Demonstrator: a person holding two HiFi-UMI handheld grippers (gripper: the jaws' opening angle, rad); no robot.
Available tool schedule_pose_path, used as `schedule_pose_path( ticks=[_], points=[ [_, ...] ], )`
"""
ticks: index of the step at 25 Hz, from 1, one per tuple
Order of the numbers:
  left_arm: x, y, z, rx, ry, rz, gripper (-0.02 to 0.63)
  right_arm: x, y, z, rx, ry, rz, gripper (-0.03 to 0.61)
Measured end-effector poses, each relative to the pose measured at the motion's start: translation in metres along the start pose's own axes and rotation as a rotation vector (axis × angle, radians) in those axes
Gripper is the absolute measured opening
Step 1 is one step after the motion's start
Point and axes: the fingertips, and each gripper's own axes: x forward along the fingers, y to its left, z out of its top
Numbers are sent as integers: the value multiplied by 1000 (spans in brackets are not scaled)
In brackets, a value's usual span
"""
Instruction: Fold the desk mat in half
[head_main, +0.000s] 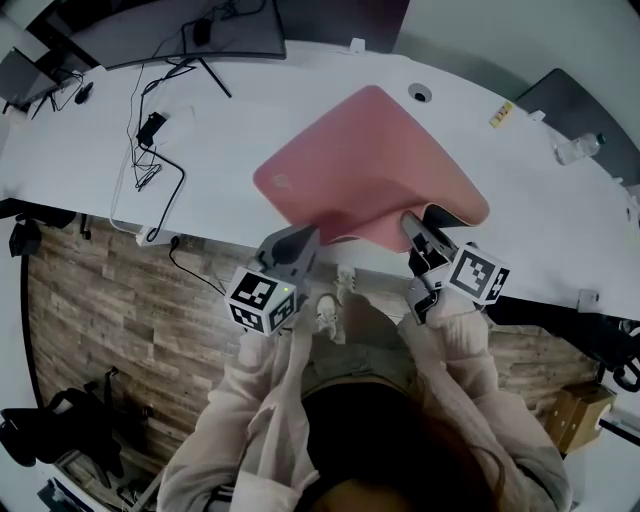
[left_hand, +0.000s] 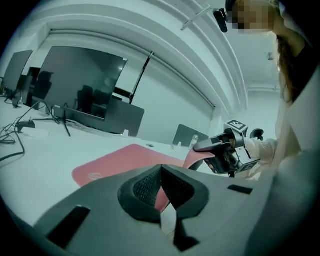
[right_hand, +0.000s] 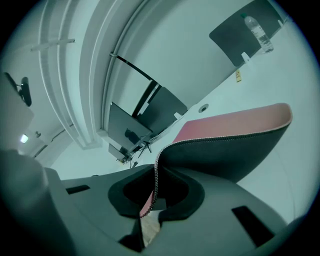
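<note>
A pink desk mat lies cornerwise on the white desk. Its near edge is lifted off the desk and held in both grippers. My left gripper is shut on the mat's near left part; in the left gripper view pink mat runs between the closed pads of that gripper. My right gripper is shut on the near right corner. In the right gripper view the stitched edge passes through its jaws, and the mat curls up with its dark underside showing. The left gripper view also shows the right gripper.
A monitor stands at the back left, with black cables and an adapter trailing over the desk's left part. A round grommet hole lies beyond the mat. A water bottle is at the far right. The desk's front edge borders wood flooring.
</note>
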Motion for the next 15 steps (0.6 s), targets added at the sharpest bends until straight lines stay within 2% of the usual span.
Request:
schedule_pose_path(
  ticks=[15],
  points=[
    [42, 42, 38, 22, -8, 69, 26, 72, -10, 65, 16, 15, 50, 46]
  ],
)
